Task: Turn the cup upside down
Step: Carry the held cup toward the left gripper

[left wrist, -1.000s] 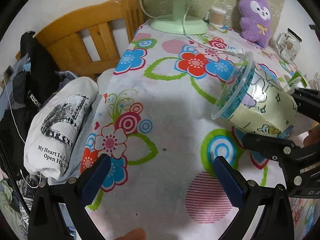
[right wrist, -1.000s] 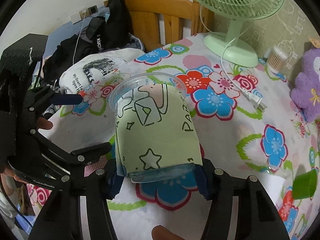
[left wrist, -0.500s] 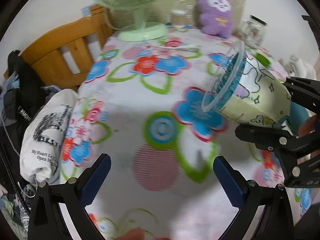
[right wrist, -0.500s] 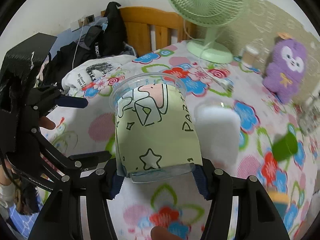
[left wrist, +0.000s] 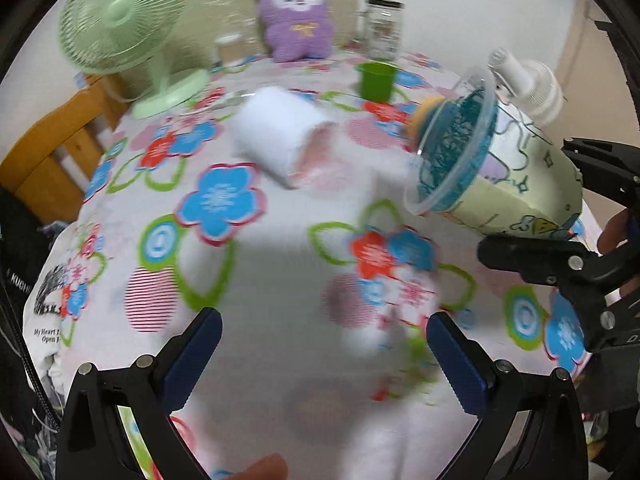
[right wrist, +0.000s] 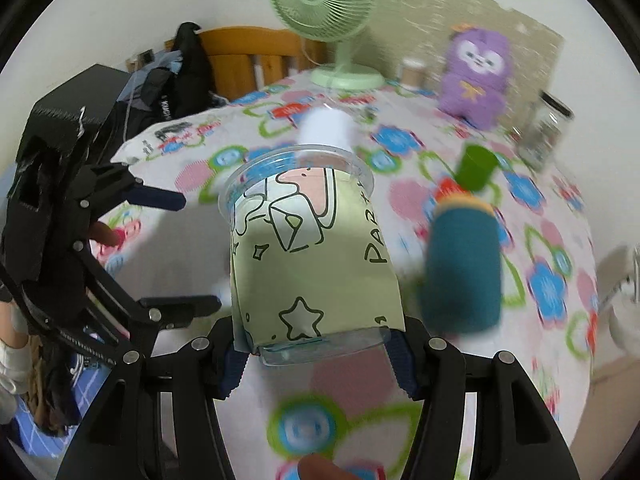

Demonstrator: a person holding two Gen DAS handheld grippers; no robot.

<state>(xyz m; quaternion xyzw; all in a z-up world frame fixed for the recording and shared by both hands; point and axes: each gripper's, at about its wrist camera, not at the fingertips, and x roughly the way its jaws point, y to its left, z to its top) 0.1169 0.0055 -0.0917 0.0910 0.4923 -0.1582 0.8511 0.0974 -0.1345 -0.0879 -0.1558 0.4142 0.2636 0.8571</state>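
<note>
A clear plastic cup with a pale green cartoon sleeve is clamped near its base in my right gripper. It lies tilted, mouth pointing away from the camera, above the flowered tablecloth. In the left wrist view the cup hangs at the right, its mouth facing left, held in the right gripper. My left gripper is open and empty, low over the cloth; it shows at the left of the right wrist view.
On the table are a white roll, a small green cup, a dark blue cylinder, a green fan, a purple plush toy and a glass jar. A wooden chair stands at the left.
Both grippers have swung right across the table, so the fan has moved left and the roll, green cup and blue cylinder have come into view. The cup stays clamped and tilted.
</note>
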